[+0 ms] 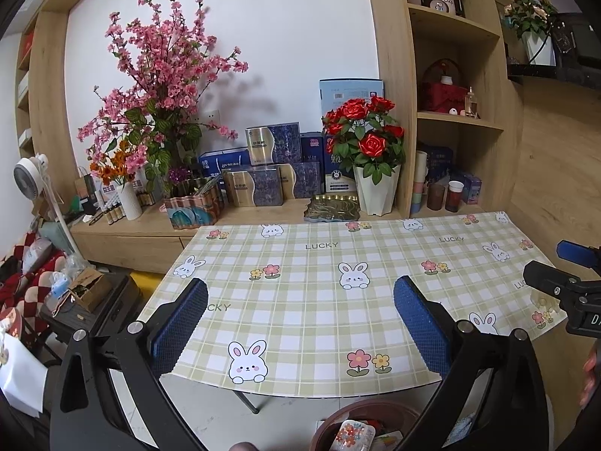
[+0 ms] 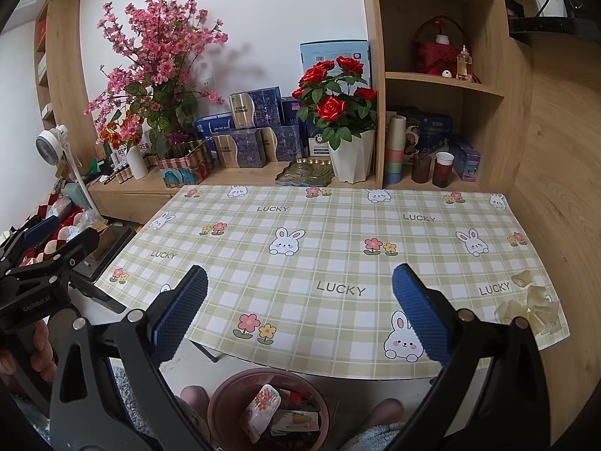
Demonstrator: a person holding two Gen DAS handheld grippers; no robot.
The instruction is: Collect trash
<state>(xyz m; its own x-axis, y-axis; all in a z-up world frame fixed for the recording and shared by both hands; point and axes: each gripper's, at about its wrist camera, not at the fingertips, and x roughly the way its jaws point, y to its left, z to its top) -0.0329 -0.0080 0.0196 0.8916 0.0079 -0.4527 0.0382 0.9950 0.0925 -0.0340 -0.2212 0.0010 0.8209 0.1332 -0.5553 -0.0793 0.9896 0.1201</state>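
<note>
Both tools are held above the near table edge, jaws spread, nothing gripped: left gripper (image 1: 300, 323), right gripper (image 2: 300, 314). Remaining trash – crumpled clear plastic wrapper (image 2: 529, 304) – is seen at the near right corner of the checked tablecloth (image 2: 319, 233), approx. beside the right gripper's right finger. It is judged v. light, soft, springy, likely slippery; a pinch across a raised fold is advised, not a flat edge. The brown bin (image 2: 229, 394) on the floor below already holds packets.
</note>
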